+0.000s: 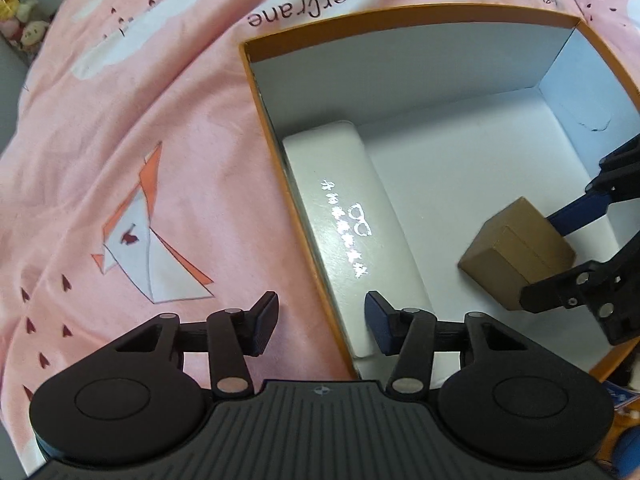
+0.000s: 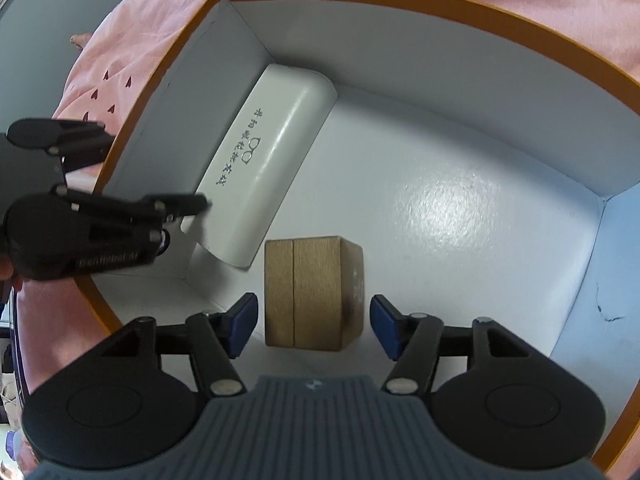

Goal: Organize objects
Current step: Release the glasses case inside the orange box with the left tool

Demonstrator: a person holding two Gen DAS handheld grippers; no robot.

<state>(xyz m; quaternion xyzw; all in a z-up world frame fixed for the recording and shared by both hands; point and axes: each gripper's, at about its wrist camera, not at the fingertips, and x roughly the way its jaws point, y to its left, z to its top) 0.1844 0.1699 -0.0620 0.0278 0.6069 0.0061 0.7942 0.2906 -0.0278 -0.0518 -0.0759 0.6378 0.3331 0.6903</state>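
Your right gripper point(image 2: 312, 326) gapes around the brown box point(image 2: 314, 292), untouched; left gripper point(image 1: 322, 322) open astride the orange box wall point(image 1: 304, 216), hiding the white case point(image 1: 344, 208) end.

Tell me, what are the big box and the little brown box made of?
The big box looks like cardboard: thin orange-edged walls, smooth white lining with slight sheen. The little brown box also looks like cardboard, plain and matte, with a seam down its top.

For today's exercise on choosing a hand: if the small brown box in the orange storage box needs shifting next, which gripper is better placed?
Probably the right gripper: its open jaws straddle the brown box. The left gripper straddles the storage box's wall beside the white case.
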